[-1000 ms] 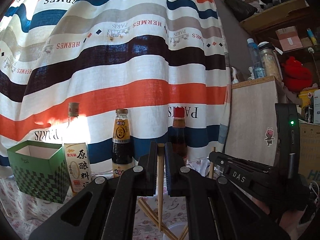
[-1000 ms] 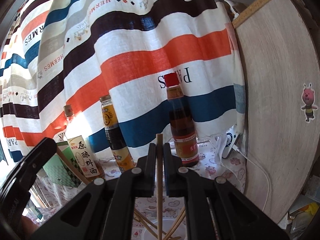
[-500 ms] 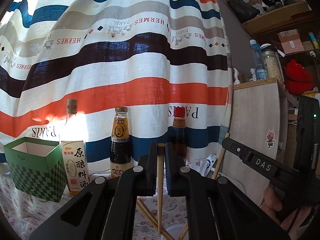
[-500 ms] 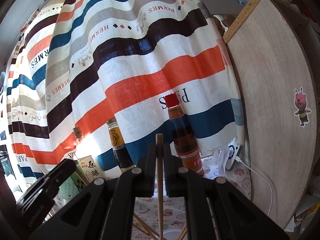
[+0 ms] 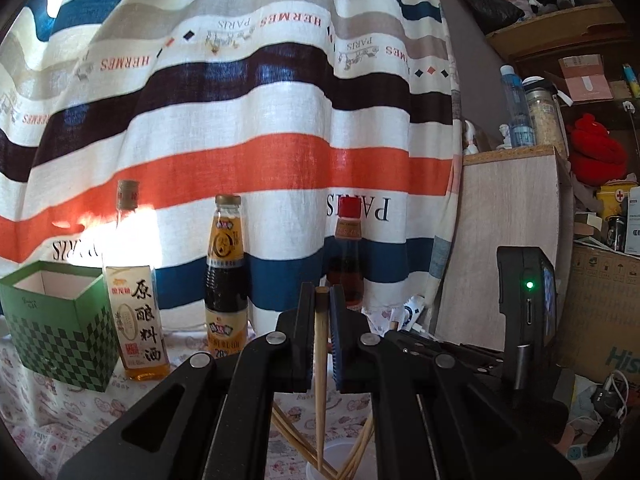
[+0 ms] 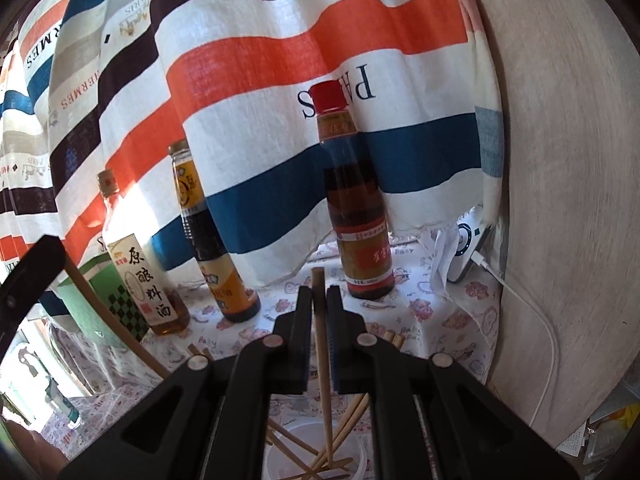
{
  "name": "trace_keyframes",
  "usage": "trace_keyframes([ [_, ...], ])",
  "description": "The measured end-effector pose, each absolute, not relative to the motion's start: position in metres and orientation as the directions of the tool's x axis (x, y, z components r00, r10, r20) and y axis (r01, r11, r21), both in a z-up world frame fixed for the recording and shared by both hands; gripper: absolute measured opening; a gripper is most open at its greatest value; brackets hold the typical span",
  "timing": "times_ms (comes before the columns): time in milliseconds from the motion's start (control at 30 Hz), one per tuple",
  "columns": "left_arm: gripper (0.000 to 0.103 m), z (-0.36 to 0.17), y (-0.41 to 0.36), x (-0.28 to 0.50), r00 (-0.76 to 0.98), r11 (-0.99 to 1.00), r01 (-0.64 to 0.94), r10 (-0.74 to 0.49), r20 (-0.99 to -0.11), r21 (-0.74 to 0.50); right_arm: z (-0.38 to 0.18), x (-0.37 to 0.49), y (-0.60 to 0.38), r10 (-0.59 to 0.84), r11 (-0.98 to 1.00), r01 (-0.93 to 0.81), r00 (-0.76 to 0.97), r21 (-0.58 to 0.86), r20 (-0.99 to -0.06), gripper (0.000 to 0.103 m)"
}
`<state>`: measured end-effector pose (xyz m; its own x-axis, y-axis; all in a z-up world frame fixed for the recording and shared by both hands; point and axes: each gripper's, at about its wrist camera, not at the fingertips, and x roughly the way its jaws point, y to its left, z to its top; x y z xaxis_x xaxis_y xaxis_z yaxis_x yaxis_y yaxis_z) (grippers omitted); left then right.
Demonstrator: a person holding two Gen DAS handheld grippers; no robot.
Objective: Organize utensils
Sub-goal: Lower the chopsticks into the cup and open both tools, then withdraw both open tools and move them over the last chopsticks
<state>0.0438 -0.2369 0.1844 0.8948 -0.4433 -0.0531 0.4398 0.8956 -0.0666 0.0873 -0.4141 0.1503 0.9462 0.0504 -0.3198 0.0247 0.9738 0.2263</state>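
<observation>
My left gripper (image 5: 321,304) is shut on a wooden chopstick (image 5: 320,380) that stands upright, its lower end in a white cup (image 5: 338,454) holding several more chopsticks. My right gripper (image 6: 319,300) is shut on another upright chopstick (image 6: 322,360) above the same cup (image 6: 269,456). In the right wrist view the left gripper's black body shows at the far left edge, with its chopstick (image 6: 116,320) slanting down from it. A green checked box (image 5: 60,332), open at the top, stands at the back left.
Three bottles stand along a striped curtain: a rice wine bottle (image 5: 134,300), a dark sauce bottle (image 5: 226,280) and a red-capped bottle (image 6: 360,216). A wooden cabinet side (image 6: 568,200) bounds the right, with a white charger and cable (image 6: 468,248) at its foot.
The right gripper rose and then came back down and forward toward the bottles, its chopstick still held. The left gripper has stayed nearly still with its chopstick.
</observation>
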Motion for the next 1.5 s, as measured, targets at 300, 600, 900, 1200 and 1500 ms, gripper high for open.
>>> trace_keyframes([
  [300,0.006,0.162,-0.245,0.066,0.887,0.898,0.429,-0.439,-0.144,-0.092,0.140,0.100,-0.423,0.108,0.959,0.011,0.911,0.283,-0.399,0.007],
  [600,0.006,0.142,-0.236,0.088,0.872,0.896,0.417,-0.442,-0.208,-0.155,0.139,0.104,-0.423,0.120,0.955,0.009,0.902,0.297,-0.415,0.008],
  [900,0.008,0.137,-0.237,0.084,0.909,0.927,0.367,-0.374,-0.183,-0.072,0.141,0.100,-0.423,0.109,0.957,0.012,0.910,0.289,-0.399,0.034],
  [1200,0.057,0.155,-0.201,0.060,0.946,0.953,0.299,-0.302,-0.118,-0.035,0.151,0.089,-0.411,0.094,0.969,-0.002,0.928,0.248,-0.361,0.051],
  [1500,0.088,0.166,-0.124,0.031,0.982,0.987,0.162,-0.160,-0.104,0.008,0.167,0.062,-0.374,0.120,0.976,-0.063,0.955,0.208,-0.271,0.071],
])
